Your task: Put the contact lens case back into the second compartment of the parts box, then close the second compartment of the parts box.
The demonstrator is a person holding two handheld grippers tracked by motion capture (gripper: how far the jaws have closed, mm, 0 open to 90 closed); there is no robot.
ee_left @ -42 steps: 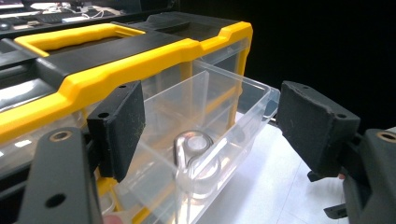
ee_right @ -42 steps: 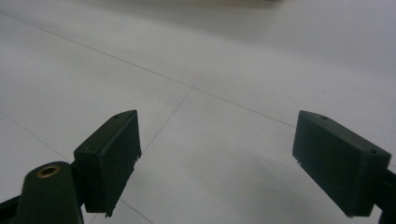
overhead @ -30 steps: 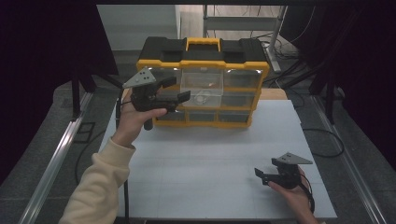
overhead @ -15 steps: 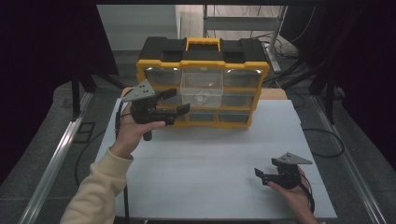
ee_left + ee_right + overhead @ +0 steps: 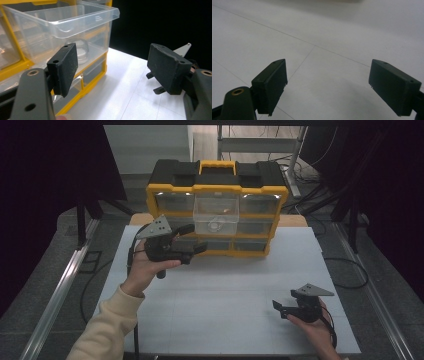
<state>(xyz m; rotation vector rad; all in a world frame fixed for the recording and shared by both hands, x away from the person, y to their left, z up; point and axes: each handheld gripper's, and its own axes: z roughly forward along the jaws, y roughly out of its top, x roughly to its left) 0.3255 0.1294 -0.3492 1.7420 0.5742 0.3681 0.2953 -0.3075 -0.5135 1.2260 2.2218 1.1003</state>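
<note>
On the white table (image 5: 225, 295), the clear drawer (image 5: 216, 214) stood pulled out of the yellow organizer (image 5: 277, 215), still to be shut, my left gripper (image 5: 192, 246) just before it and right gripper (image 5: 279, 308) well back, both jaws wide, empty.

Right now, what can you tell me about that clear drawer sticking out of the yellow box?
The clear drawer is see-through plastic, open-topped with a thick rolled lip. It is pulled partway out of the top middle slot of the yellow organizer box and stays level. A small clear domed piece sits inside. Nothing grips it; the left gripper hangs open just beside it.
</note>
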